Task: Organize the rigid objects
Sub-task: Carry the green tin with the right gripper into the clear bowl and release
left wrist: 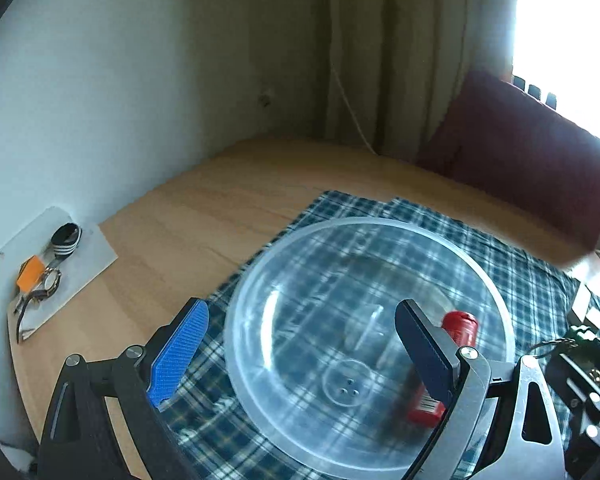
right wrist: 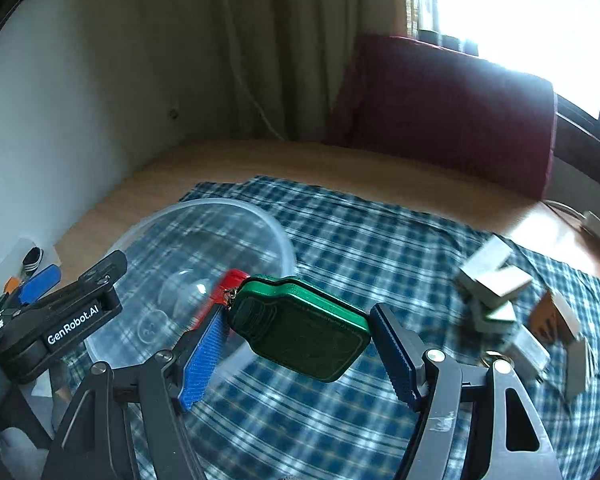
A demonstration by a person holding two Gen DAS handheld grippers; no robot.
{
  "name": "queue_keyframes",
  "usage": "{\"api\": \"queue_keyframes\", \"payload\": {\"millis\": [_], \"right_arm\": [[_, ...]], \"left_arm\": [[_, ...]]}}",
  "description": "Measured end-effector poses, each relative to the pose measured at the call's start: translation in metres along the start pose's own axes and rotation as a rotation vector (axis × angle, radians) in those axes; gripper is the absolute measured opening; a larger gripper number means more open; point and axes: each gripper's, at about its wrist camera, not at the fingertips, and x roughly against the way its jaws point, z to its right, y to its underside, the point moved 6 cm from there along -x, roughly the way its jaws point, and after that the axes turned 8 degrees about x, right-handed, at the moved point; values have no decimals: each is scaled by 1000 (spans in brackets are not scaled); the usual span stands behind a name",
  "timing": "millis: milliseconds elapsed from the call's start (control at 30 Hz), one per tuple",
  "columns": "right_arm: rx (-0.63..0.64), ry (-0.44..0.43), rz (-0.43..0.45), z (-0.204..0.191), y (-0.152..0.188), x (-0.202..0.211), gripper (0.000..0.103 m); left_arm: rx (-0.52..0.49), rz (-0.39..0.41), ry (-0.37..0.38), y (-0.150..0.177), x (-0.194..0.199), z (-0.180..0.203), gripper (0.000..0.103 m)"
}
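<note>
A cloth [right wrist: 340, 240] lies on the surface [left wrist: 204, 208]. On the cloth's left part stands a bowl [left wrist: 500, 304] with a can [left wrist: 458, 326] in it. Right of the bowl, small blocks [right wrist: 496, 284] lie in a heap on the cloth. Far left, by the wall, a watch [left wrist: 50, 280] lies on a sheet [left wrist: 92, 256].

Both wrist views low, close, facing the curtained corner, sharing the clear bowl [left wrist: 368, 344] [right wrist: 192, 276].
</note>
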Motion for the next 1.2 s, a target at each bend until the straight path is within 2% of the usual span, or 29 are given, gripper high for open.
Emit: {"api": "queue_keyframes", "payload": {"millis": [267, 400, 500, 867, 1200], "right_arm": [[54, -37, -7, -24, -6, -18, 75], [85, -79, 10, -33, -7, -20, 84], [92, -95, 22, -33, -5, -19, 85], [-20, -46, 11, 8, 20, -9, 88], [-104, 29, 10, 34, 25, -6, 89]], "left_arm": [[27, -5, -12, 0, -1, -7, 95], [33, -6, -17, -1, -2, -9, 95], [41, -12, -18, 0, -3, -10, 95], [19, -21, 0, 3, -2, -3, 95], [15, -34, 6, 5, -4, -2, 95]]}}
